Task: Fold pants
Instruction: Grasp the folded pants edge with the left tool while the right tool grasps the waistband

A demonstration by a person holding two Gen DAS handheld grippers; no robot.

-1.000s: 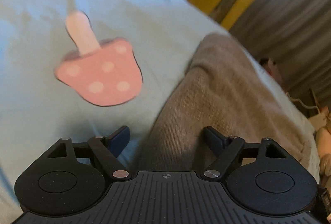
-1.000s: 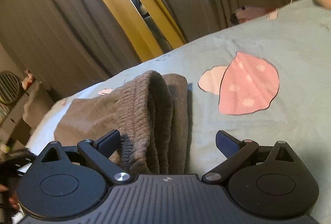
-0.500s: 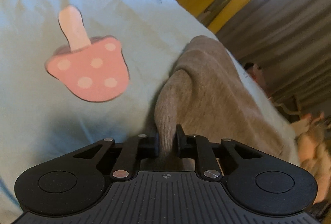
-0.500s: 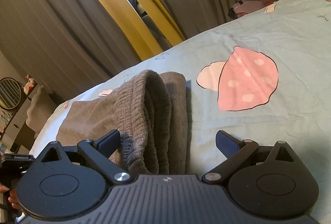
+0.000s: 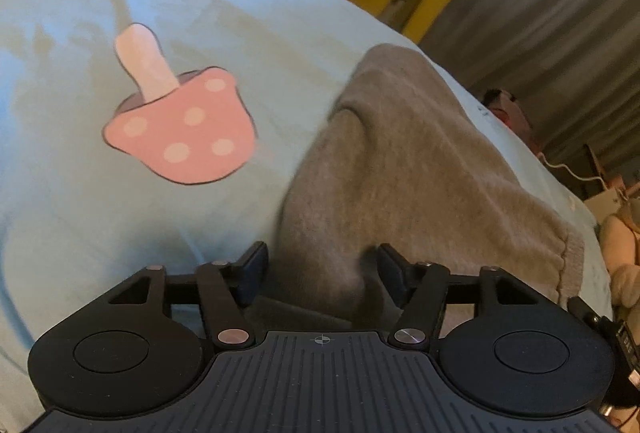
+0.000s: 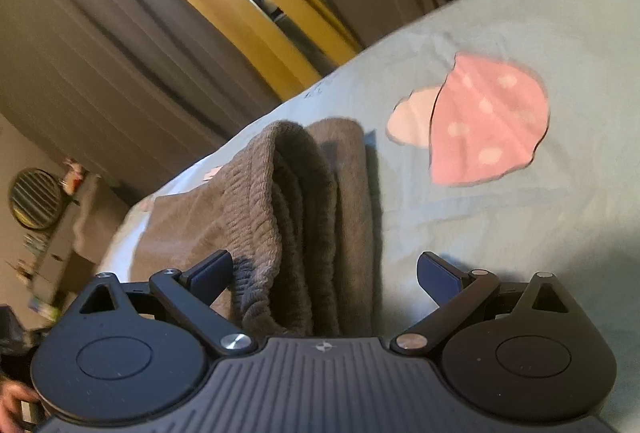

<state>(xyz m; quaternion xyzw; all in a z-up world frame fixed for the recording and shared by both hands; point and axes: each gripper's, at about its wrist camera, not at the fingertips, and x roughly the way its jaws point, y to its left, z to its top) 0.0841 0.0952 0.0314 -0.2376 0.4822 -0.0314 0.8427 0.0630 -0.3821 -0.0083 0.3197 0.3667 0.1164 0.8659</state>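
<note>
- left gripper (image 5: 322,265): jaws spread, nothing clamped; a raised fold of the pants (image 5: 400,173) sits between the fingers, not pinched.
- right gripper (image 6: 324,273): jaws wide apart, released; the ribbed waistband end of the pants (image 6: 280,217) lies in the gap, closer to its left finger.
- pants: grey-brown knit, folded into a stacked bundle, lying on the light-blue bedsheet (image 5: 120,213).
- pink mushroom print (image 5: 180,129) on the sheet just beside the bundle, not covered by it.
- grey curtains (image 6: 120,45) and a yellow one behind the bed.
</note>
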